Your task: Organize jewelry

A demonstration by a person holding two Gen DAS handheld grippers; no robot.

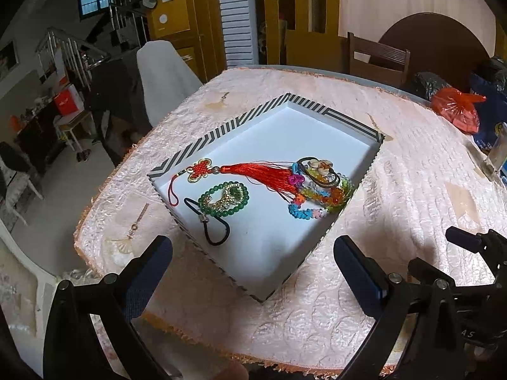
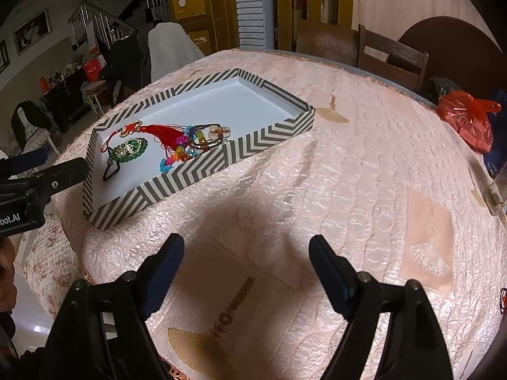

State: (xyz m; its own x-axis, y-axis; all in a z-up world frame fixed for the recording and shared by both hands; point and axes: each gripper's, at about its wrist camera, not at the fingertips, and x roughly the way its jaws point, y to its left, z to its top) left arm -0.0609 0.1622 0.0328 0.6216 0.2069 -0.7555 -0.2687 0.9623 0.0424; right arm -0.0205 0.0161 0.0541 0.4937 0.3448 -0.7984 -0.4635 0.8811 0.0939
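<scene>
A shallow striped box (image 1: 218,131) (image 2: 196,171) with a white floor sits on the pink tablecloth. Inside lie a red tassel knot (image 1: 253,171) (image 2: 158,131), a green bead bracelet (image 1: 223,198) (image 2: 131,148), a black hair tie (image 1: 215,231) (image 2: 111,171), and a pile of coloured bead bracelets (image 1: 320,193) (image 2: 187,153). My left gripper (image 1: 253,250) is open and empty, above the box's near corner. My right gripper (image 2: 247,253) is open and empty over bare cloth, to the right of the box. It also shows in the left wrist view (image 1: 443,253).
A red plastic bag (image 1: 459,107) (image 2: 469,117) and a clear stand (image 1: 497,155) lie at the table's far right. Wooden chairs (image 2: 389,53) stand behind the table, a covered white chair (image 1: 164,76) at its left. The table edge (image 1: 221,345) is close below me.
</scene>
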